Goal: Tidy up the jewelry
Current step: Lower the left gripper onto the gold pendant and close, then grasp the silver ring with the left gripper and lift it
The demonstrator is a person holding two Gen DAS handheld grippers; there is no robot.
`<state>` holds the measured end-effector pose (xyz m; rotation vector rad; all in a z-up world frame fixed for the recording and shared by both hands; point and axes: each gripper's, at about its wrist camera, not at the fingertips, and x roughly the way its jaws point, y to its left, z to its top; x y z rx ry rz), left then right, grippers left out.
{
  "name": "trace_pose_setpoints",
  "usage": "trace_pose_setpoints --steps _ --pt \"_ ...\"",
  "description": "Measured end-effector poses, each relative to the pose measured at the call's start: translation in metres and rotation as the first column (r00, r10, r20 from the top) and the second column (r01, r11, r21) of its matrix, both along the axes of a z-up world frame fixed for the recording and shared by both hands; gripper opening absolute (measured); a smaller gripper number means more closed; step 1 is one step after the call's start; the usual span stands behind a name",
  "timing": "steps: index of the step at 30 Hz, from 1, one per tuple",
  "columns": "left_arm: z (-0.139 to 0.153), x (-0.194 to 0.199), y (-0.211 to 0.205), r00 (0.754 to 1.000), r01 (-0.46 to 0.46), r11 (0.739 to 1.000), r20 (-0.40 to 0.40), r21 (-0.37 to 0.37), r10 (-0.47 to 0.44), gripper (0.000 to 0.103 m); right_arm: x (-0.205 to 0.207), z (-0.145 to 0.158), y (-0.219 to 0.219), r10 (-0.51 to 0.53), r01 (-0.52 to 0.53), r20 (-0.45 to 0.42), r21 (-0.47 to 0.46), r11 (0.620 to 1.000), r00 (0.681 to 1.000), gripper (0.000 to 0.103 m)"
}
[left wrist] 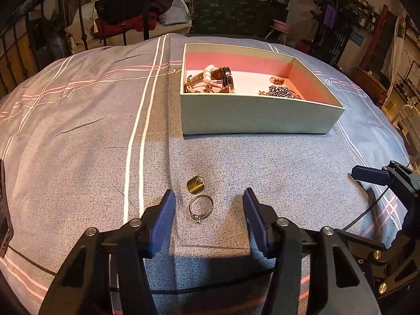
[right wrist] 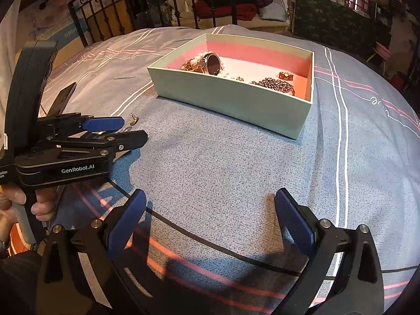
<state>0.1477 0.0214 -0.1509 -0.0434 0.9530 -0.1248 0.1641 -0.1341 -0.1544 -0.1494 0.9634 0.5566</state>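
Observation:
A silver ring (left wrist: pixel 200 208) with a small stone lies on the bedspread between the tips of my open left gripper (left wrist: pixel 208 197). A gold square earring (left wrist: pixel 196 184) lies just beyond it. The pale green box (left wrist: pixel 257 115) with a pink lining sits farther ahead; it holds a pearl bracelet (left wrist: pixel 208 73), a watch (left wrist: pixel 227 78), a dark beaded chain (left wrist: pixel 282 92) and a gold ring (left wrist: pixel 277 80). My right gripper (right wrist: pixel 210 197) is open and empty over bare bedspread, to the right of the left gripper (right wrist: pixel 126 128). The box (right wrist: pixel 236 97) shows ahead in the right wrist view.
The grey-blue bedspread (left wrist: pixel 78 131) with white and pink stripes covers the whole bed. A black metal bed frame (left wrist: pixel 123 8) and piled clothes (left wrist: pixel 136 10) stand beyond the far edge. A thin black line (right wrist: pixel 210 244) runs across the bedspread near me.

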Motion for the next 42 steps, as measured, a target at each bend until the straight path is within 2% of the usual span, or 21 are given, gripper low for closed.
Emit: trace_pose_setpoints --steps 1,3,7,10,22,32,41,42 --pt "0.001 -0.001 0.001 1.0 0.005 1.0 0.005 -0.005 -0.005 0.032 0.001 0.0 0.002 0.006 -0.006 -0.004 -0.001 1.0 1.0 0.097" --pt "0.002 -0.002 0.002 1.0 0.014 1.0 0.012 -0.025 -0.014 0.017 0.004 -0.001 0.007 0.02 -0.02 -0.011 -0.003 1.0 1.0 0.097" --pt "0.004 -0.006 0.004 1.0 0.012 1.0 0.011 -0.029 -0.012 0.009 0.008 -0.004 0.022 0.054 -0.054 -0.012 -0.019 0.998 0.998 0.097" --pt "0.005 -0.007 0.004 1.0 0.01 0.999 0.009 -0.033 -0.009 0.007 0.009 -0.006 0.029 0.065 -0.066 -0.009 -0.047 0.997 0.998 0.097" --pt "0.018 -0.012 0.005 0.999 0.004 1.0 0.036 -0.027 -0.003 0.002 0.01 -0.005 0.035 0.074 -0.074 -0.002 -0.055 0.996 0.997 0.097" --pt "0.04 -0.02 0.035 0.995 -0.054 0.999 0.079 -0.006 0.055 0.002 0.009 -0.006 0.04 0.087 -0.087 -0.002 -0.048 0.995 0.996 0.097" --pt "0.029 -0.018 0.04 0.995 -0.093 0.996 0.03 -0.001 0.093 0.003 0.009 -0.006 0.052 0.122 -0.122 0.002 -0.046 0.992 0.993 0.097" --pt "0.027 -0.017 0.04 0.996 -0.087 0.996 0.017 -0.008 0.087 0.01 0.009 -0.006 0.052 0.123 -0.123 0.0 -0.046 0.991 0.992 0.097"
